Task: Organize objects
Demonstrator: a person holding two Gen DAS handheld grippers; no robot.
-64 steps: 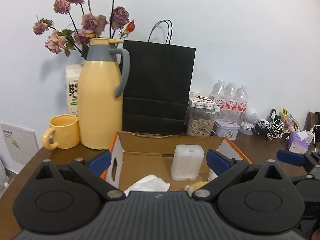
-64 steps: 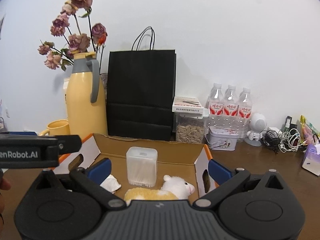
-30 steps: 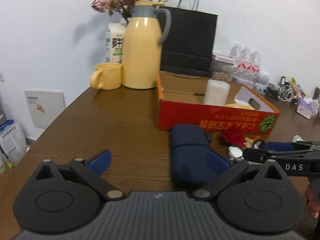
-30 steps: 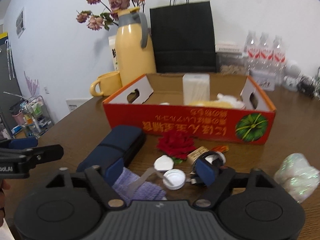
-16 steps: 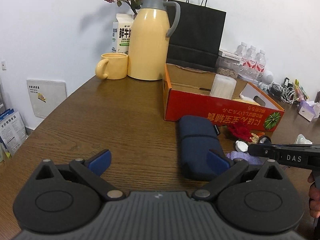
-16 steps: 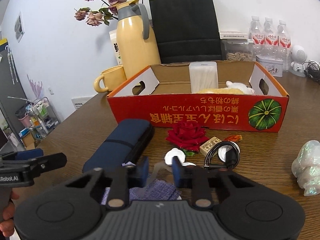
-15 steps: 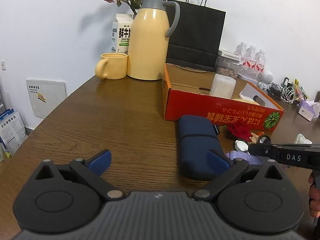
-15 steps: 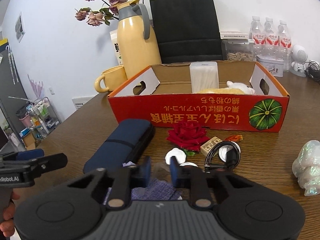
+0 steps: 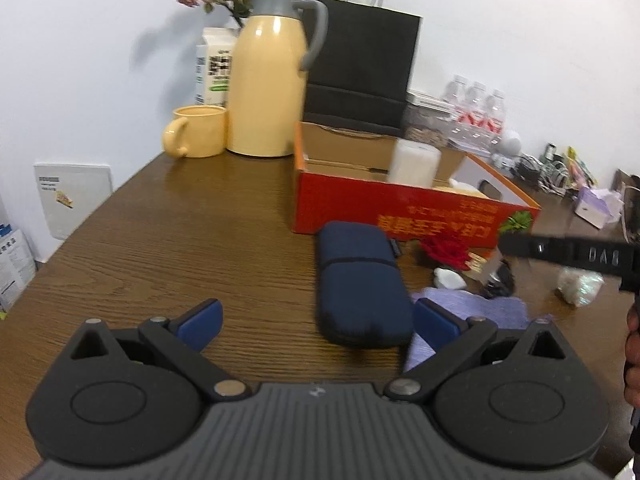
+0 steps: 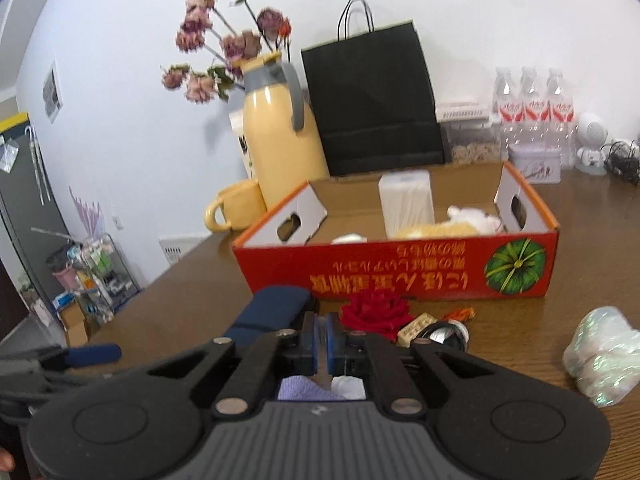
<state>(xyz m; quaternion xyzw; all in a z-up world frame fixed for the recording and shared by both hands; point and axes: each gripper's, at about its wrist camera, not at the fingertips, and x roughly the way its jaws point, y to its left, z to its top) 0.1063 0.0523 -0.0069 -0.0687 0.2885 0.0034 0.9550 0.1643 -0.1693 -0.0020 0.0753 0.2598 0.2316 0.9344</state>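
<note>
An open red cardboard box [image 10: 400, 276] [image 9: 400, 208] stands mid-table and holds a white container [image 10: 406, 204], a plush toy [image 10: 460, 220] and a tissue. In front of it lie a navy pouch [image 9: 360, 284] [image 10: 272, 308], a red rose [image 10: 376, 314] [image 9: 446, 252], a lilac cloth [image 9: 476, 312] [image 10: 300, 392], small white caps [image 9: 448, 278] and a black coiled cable [image 10: 448, 332]. My left gripper [image 9: 316, 324] is open, low over the table beside the pouch. My right gripper [image 10: 322, 340] has its jaws nearly together over the cloth; what they grip is hidden.
A yellow thermos [image 9: 268, 80] with dried flowers, a yellow mug [image 9: 196, 132], a milk carton [image 9: 214, 68] and a black paper bag [image 9: 360, 64] stand at the back. Water bottles [image 10: 532, 100], a tin and cables sit back right. An iridescent wad [image 10: 600, 352] lies at the right.
Both grippers pulled back from above the box to low over the table's near side. The right gripper's jaws closed from wide open to nearly together over the lilac cloth.
</note>
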